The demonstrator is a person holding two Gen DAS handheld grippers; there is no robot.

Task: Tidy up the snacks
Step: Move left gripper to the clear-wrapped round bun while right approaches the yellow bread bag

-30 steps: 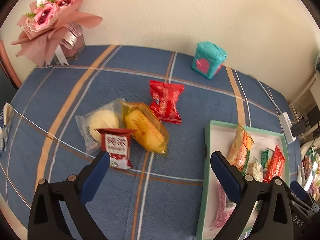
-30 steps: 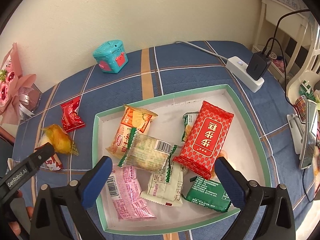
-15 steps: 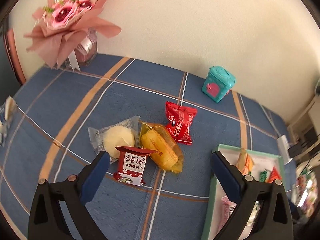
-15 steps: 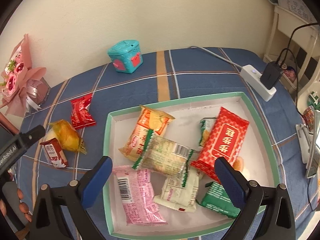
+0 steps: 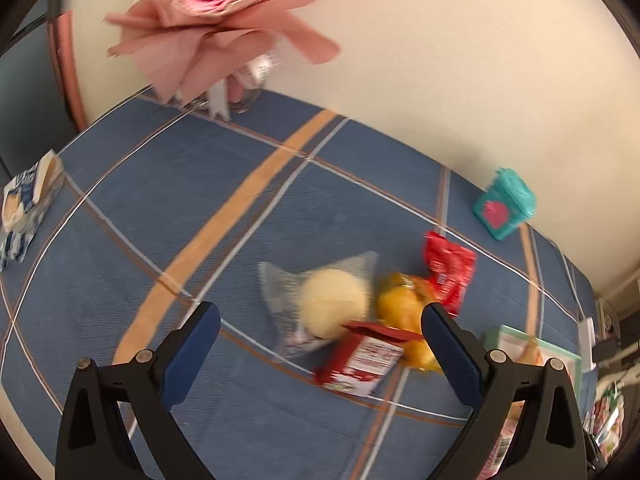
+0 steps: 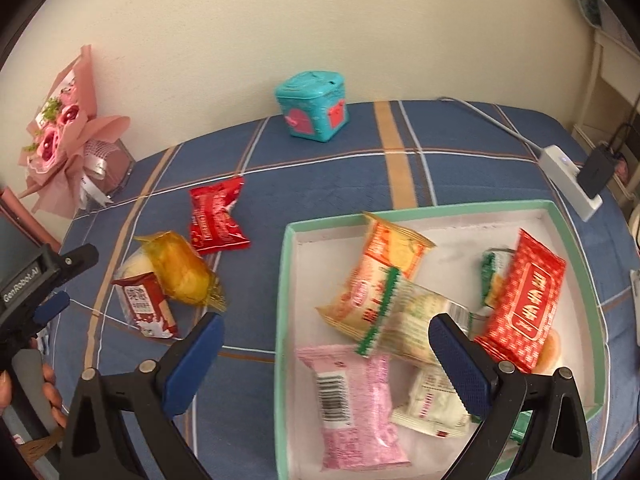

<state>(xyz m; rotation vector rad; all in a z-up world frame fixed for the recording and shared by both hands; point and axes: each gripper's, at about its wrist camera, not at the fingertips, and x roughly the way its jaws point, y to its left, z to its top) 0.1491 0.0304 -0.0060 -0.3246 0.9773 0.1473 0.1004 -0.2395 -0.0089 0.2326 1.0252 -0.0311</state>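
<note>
Four loose snacks lie together on the blue plaid cloth: a red-and-white packet (image 5: 364,356) (image 6: 144,304), a pale bun in clear wrap (image 5: 332,300) (image 6: 134,268), a yellow cake in an orange wrapper (image 5: 404,312) (image 6: 180,272) and a red packet (image 5: 450,276) (image 6: 216,216). My left gripper (image 5: 320,316) hovers open just short of them, holding nothing. The green-rimmed tray (image 6: 282,300) (image 5: 496,334) holds several packets, among them a pink one (image 6: 352,400) and a red one (image 6: 524,304). Over the tray's near left part my right gripper (image 6: 326,322) is open and empty.
A teal box (image 6: 312,112) (image 5: 504,208) stands by the wall. A pink bouquet (image 5: 216,12) (image 6: 68,136) fills the back left corner. A white power strip with a charger (image 6: 568,176) lies right of the tray. A blue-and-white packet (image 5: 24,204) sits at the cloth's left edge.
The left view has swung left and toward the bouquet, and the loose snacks now sit lower right, blurred. The right view has turned left, so the tray has shifted right. Both grippers stayed open.
</note>
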